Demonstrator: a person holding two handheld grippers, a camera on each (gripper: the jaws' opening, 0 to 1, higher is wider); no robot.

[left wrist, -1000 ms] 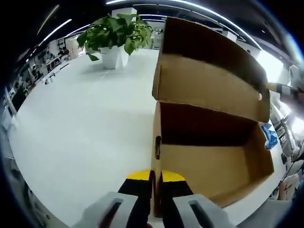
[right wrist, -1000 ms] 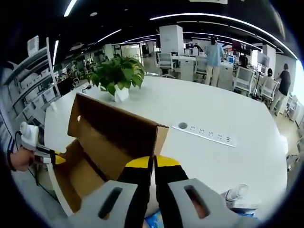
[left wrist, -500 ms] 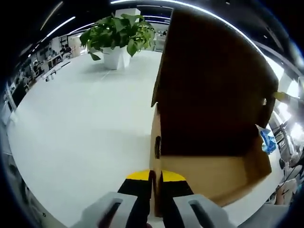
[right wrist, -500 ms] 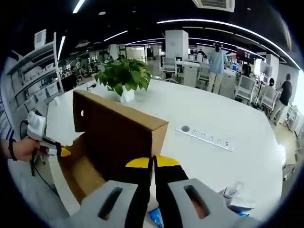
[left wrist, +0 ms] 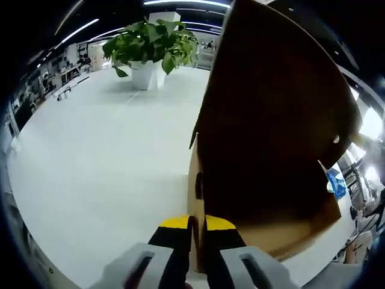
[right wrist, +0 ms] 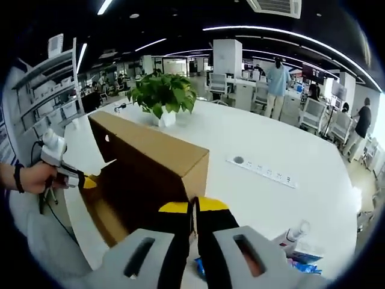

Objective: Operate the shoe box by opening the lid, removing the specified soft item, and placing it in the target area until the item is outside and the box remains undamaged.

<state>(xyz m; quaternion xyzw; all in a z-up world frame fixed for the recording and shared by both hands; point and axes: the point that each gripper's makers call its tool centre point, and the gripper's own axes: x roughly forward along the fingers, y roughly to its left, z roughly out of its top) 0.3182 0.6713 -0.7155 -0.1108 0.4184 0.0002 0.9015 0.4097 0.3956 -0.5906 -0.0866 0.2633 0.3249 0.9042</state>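
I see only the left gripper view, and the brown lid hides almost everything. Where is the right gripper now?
Observer: The right gripper is at the end of the box opposite yours, with its jaws shut. I cannot tell if it pinches the lid.
Operator: What lies on the table beyond the box?
Observer: A white power strip, apart from the box.
Operator: Is anything near the right gripper?
Observer: A small bottle is on the table beside it.
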